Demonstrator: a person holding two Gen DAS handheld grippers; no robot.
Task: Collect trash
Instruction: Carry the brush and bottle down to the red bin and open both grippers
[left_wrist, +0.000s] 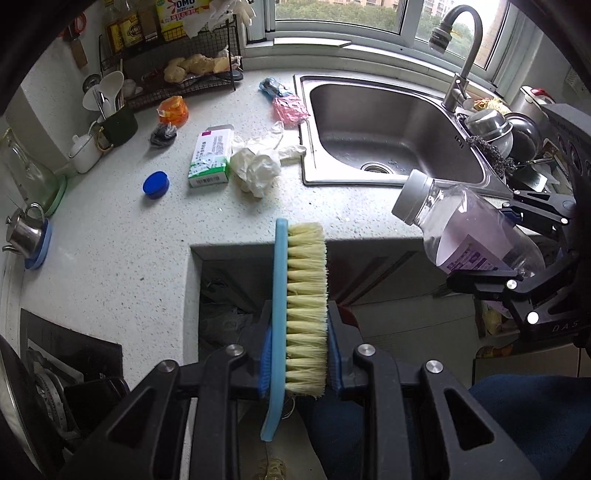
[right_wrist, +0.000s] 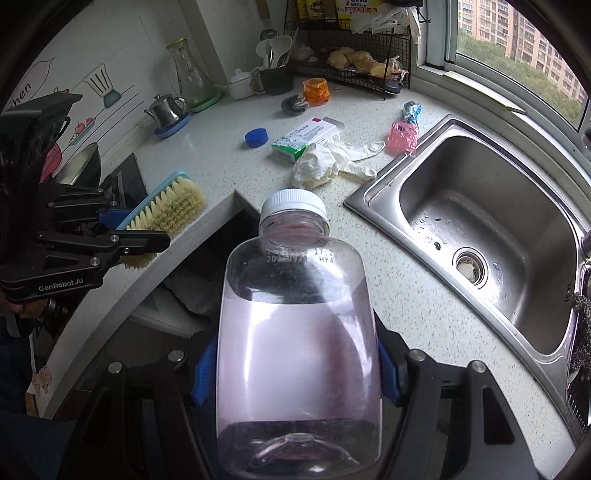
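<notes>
My left gripper (left_wrist: 299, 350) is shut on a blue scrub brush (left_wrist: 295, 295) with pale bristles, held over the counter's front edge; the same brush (right_wrist: 166, 210) shows at the left of the right wrist view. My right gripper (right_wrist: 295, 369) is shut on a clear plastic bottle (right_wrist: 299, 332) with a white cap and purple label, also seen as the bottle (left_wrist: 461, 229) at the right of the left wrist view. On the counter lie crumpled white gloves (left_wrist: 258, 162), a green-white carton (left_wrist: 210, 155), a blue lid (left_wrist: 156, 184), a pink wrapper (left_wrist: 290, 109) and an orange wrapper (left_wrist: 173, 110).
A steel sink (left_wrist: 388, 125) with a tall faucet (left_wrist: 461, 55) sits at the right. A wire rack (left_wrist: 184, 62), utensil cup (left_wrist: 114, 122), glass carafe (right_wrist: 190, 74) and small kettle (left_wrist: 26, 229) line the back. A stove (left_wrist: 55, 369) lies left.
</notes>
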